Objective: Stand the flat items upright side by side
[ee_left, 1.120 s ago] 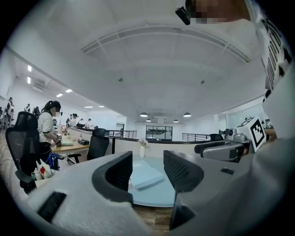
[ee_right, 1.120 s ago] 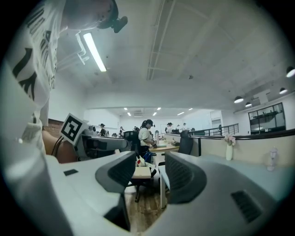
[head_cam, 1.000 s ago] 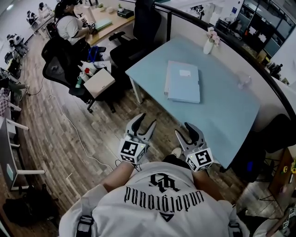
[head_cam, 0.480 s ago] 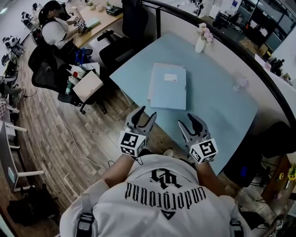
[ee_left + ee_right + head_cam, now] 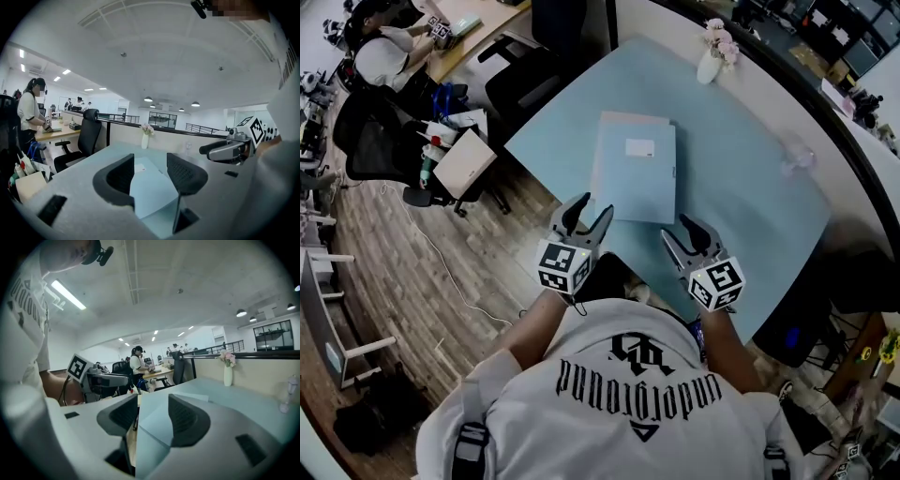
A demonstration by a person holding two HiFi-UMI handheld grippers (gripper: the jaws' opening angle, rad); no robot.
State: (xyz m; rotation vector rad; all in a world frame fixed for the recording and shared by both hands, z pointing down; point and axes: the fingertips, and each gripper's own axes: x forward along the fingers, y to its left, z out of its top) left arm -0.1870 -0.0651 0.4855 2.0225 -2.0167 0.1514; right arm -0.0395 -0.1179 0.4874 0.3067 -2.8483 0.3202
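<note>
Left gripper [image 5: 588, 212] and right gripper [image 5: 685, 234]: released, empty, at the bench [image 5: 750, 202] near edge. Stacked folders [image 5: 636, 173] lie flat mid-bench; thin edges may slip from the jaws, or both lift together

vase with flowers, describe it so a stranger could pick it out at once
Find the pale blue table. At its far edge, against the partition, stands a small white vase. It alone holds pink flowers; the blue folders lie flat mid-table.
</note>
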